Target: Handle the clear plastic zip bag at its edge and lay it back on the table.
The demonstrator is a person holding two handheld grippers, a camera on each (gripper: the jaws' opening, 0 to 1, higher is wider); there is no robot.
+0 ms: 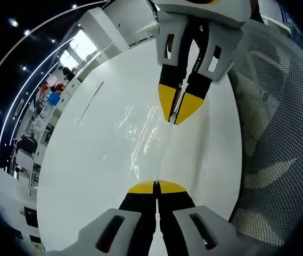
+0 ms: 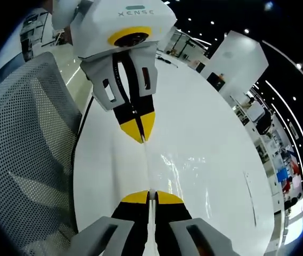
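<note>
Nearly invisible, glinting zip bag (image 1: 140, 133) between claws

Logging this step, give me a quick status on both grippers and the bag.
Left gripper and right gripper both shut on the clear zip bag's edge. Bag stretched between them over the white table. Mesh chair alongside.

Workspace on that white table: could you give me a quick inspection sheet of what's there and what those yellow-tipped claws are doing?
Surface: white table, glossy, round-edged.
Job's things: clear plastic zip bag, stretched between both grippers along one edge, the rest draped toward the table.
Clutter: nothing seen.
Grippers: left gripper shut on the bag edge; right gripper shut on the same edge, facing it.
Cables: nothing seen.
Surroundings: grey mesh chair beside the table; white furniture and ceiling lights beyond.
</note>
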